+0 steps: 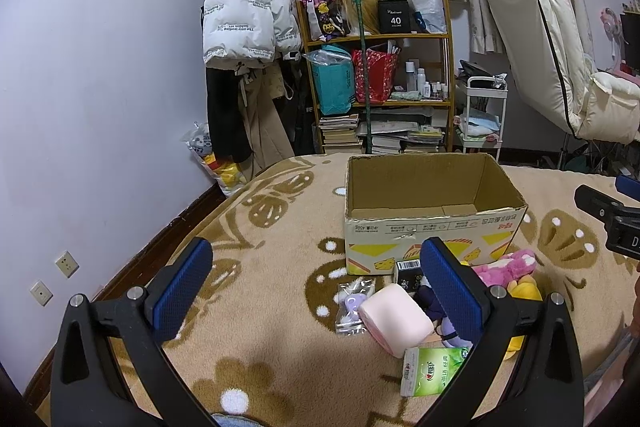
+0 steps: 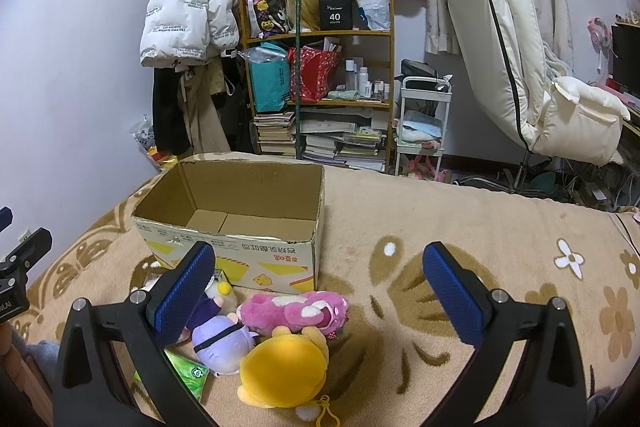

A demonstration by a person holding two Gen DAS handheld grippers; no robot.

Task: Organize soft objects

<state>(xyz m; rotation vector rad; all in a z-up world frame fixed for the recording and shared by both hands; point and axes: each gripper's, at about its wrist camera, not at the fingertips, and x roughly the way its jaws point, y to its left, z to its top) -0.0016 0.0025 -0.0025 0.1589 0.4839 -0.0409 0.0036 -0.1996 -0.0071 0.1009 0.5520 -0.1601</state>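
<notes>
The bed (image 2: 460, 219), under its tan flower-patterned blanket, carries everything. On it stands the cardboard box (image 2: 240, 255), open at the top and bare inside, its long axis running left to right across both views. The soft things lie bunched on the blanket just in front of the box's near wall, so any of them has to travel up and away over that wall.

Largest of the bunch is the yellow plush toy (image 2: 280, 367), nearest the camera in the right wrist view. Just beyond it lies the pink plush toy (image 2: 296, 311), its long axis crosswise, parallel to the box front. The purple plush doll (image 2: 222, 345) touches both on their left.

The right hand-held gripper (image 2: 320, 303) is spread wide and holds nothing; the pink and yellow toys sit between its fingers, low and slightly left of centre. By my reading it is the nearer one for these.

The left hand-held gripper (image 1: 316, 291) is likewise wide and empty. The pink foam block (image 1: 396, 319) lies toward its right finger, with the green tissue pack (image 1: 430, 371) closer still and a small clear packet (image 1: 354, 301) beside the block.
</notes>
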